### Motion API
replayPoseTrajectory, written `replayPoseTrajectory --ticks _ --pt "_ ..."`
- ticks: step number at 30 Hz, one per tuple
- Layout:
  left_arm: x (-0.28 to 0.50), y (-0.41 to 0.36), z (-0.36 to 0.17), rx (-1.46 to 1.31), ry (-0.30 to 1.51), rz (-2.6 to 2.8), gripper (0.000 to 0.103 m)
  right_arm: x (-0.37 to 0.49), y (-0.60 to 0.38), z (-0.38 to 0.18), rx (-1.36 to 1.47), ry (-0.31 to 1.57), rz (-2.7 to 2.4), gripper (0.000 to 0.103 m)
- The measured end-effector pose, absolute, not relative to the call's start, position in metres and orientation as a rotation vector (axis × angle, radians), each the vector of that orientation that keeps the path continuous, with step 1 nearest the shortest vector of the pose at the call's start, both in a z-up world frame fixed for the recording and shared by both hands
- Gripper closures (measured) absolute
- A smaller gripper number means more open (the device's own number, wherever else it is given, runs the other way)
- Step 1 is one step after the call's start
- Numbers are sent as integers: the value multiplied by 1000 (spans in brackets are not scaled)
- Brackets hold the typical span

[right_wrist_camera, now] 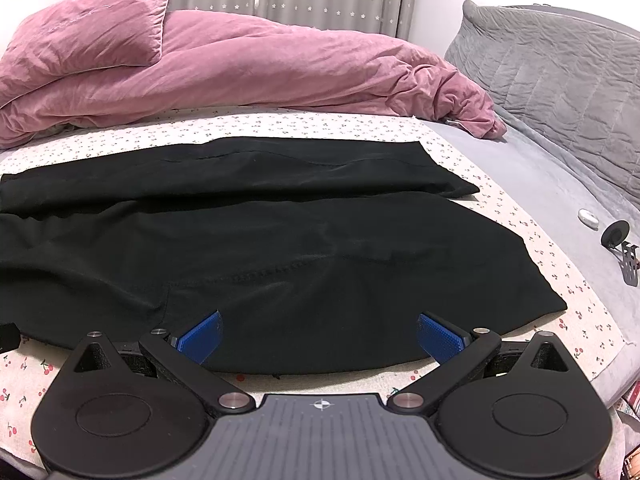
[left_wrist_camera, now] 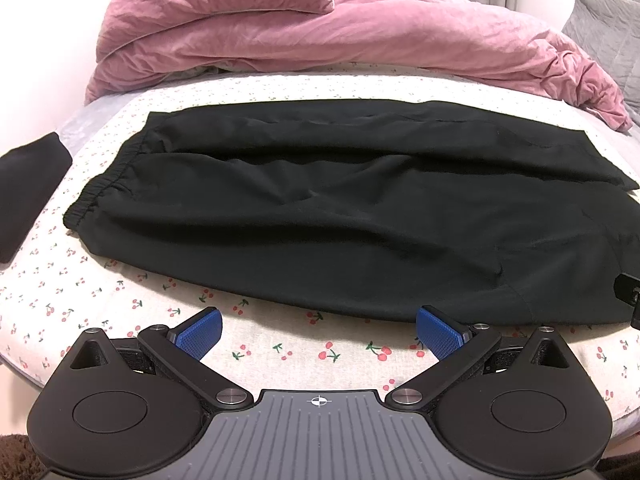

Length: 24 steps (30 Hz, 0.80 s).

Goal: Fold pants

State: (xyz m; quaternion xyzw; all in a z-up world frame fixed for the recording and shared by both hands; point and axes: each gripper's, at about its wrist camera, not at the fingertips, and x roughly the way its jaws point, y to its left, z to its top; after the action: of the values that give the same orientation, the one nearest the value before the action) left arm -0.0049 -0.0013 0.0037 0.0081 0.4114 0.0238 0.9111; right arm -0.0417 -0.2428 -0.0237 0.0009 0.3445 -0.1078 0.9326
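One pair of black pants (left_wrist_camera: 320,208), two splayed hand-held grippers (left_wrist_camera: 319,334) (right_wrist_camera: 319,338)

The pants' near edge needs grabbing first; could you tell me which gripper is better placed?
Probably the right gripper: its open fingers already straddle the pants edge. The left gripper, also open, sits short of the pants, over bare sheet.

the pants (left_wrist_camera: 340,208) are matt black woven cloth, softly creased; the duvet (left_wrist_camera: 280,36) upper frame is crinkled pink velvety fabric; the gripper pads (left_wrist_camera: 200,334) are ribbed blue plastic.
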Motion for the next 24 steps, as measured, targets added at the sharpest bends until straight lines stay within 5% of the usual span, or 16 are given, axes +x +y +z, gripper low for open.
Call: replayPoseTrajectory --ticks 24 --pt "-6 1 5 14 852 43 0 -41 -239 -24 0 699 -221 0"
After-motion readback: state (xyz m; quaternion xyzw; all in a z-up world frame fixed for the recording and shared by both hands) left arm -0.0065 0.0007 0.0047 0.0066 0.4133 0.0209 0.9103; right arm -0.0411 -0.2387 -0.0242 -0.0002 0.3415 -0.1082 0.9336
